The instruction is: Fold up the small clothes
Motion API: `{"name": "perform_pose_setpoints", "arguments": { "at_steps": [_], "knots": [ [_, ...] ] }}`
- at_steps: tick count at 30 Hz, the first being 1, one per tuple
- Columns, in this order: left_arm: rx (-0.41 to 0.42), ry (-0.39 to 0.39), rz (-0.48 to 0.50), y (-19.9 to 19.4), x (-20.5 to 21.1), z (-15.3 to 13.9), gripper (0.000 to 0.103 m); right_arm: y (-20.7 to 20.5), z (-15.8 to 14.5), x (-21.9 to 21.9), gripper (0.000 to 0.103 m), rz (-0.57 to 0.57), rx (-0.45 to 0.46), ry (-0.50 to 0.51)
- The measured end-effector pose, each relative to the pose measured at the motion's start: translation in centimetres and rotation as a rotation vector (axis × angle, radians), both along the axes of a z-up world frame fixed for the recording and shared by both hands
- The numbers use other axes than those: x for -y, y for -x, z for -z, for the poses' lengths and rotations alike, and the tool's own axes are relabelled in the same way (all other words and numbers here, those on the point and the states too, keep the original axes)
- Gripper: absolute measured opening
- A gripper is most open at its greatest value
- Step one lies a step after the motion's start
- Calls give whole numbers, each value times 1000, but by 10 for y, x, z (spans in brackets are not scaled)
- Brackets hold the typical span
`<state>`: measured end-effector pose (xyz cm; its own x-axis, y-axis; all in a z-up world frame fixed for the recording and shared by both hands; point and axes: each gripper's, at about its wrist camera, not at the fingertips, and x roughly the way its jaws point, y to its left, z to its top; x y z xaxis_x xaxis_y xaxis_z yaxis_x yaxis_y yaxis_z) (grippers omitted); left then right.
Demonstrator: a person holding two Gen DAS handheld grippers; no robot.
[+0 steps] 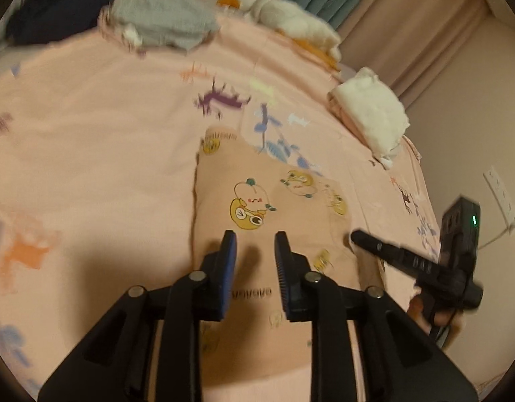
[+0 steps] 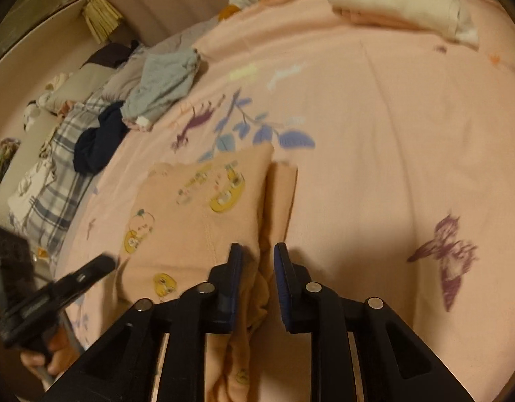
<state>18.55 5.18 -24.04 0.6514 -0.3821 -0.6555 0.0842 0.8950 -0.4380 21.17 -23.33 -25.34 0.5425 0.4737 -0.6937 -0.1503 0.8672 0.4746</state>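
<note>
A small peach garment [image 1: 274,227] with yellow cartoon prints lies folded on the pink bedsheet [image 1: 89,134]. My left gripper [image 1: 255,238] is open and empty, hovering over the garment's near part. In the right wrist view the same garment [image 2: 203,207] lies left of centre. My right gripper [image 2: 257,251] is open over the garment's right edge, where a bunched fold runs between the fingers. The right gripper also shows in the left wrist view [image 1: 364,239], at the garment's right edge. The left gripper shows at the left of the right wrist view [image 2: 100,264].
A grey-blue cloth [image 1: 167,21] and a dark navy cloth [image 1: 56,10] lie at the far side of the bed. White folded clothes [image 1: 371,110] sit by the right edge near the curtain [image 1: 391,10]. A plaid cloth [image 2: 56,181] lies left.
</note>
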Motion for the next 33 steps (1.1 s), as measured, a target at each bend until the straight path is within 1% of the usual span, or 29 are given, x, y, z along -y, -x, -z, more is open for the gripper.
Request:
{"name": "perform_pose_setpoints", "arguments": {
  "at_steps": [2, 4, 6, 8, 10, 11, 13, 14, 16, 17, 18, 20, 22, 24, 26, 28, 29, 31, 33],
  "knots": [
    [22, -44, 28, 15, 1, -7, 28, 4, -8, 3, 23, -8, 17, -69],
    [-11, -65, 48, 23, 1, -3, 28, 10, -13, 2, 23, -29, 11, -93],
    [-70, -59, 56, 25, -2, 10, 28, 18, -15, -4, 23, -47, -15, -53],
    [-132, -40, 80, 25, -1, 30, 27, 25, -16, -10, 23, -65, -35, -5],
    [-209, -48, 113, 25, 3, 48, 27, 32, -15, -17, 23, -95, -17, 23],
    [-222, -57, 115, 27, 6, 55, 27, 31, -12, -18, 23, -99, -18, 45],
    [-185, -73, 103, 34, 8, 55, 27, 26, 3, -20, 23, -83, -70, 108],
    [-183, -92, 103, 37, 10, 54, 27, 22, 13, -18, 23, -78, -98, 100],
    [-178, -125, 99, 42, 13, 51, 27, 19, 27, -10, 23, -72, -139, 34],
    [-176, -137, 91, 43, 15, 50, 27, 21, 26, -7, 23, -67, -143, 22],
    [-176, -149, 80, 45, 16, 49, 28, 23, 21, -6, 23, -61, -138, 32],
    [-176, -178, 62, 47, 21, 44, 28, 29, 7, -9, 23, -49, -104, 97],
    [-163, -202, 62, 47, 27, 39, 28, 39, -4, -11, 23, -25, -93, 155],
    [-138, -207, 70, 50, 31, 33, 28, 47, -12, -8, 23, -29, -85, 143],
    [-118, -217, 80, 54, 37, 27, 28, 58, -24, -8, 23, -51, -48, 126],
    [-95, -219, 96, 56, 43, 25, 28, 68, -35, -11, 23, -78, 4, 147],
    [-89, -214, 106, 55, 46, 25, 28, 71, -37, -12, 23, -94, 12, 155],
    [-108, -207, 125, 52, 50, 30, 28, 75, -36, -18, 23, -135, 16, 158],
    [-144, -225, 129, 48, 55, 37, 28, 75, -27, -25, 23, -179, -12, 183]
  ]
}}
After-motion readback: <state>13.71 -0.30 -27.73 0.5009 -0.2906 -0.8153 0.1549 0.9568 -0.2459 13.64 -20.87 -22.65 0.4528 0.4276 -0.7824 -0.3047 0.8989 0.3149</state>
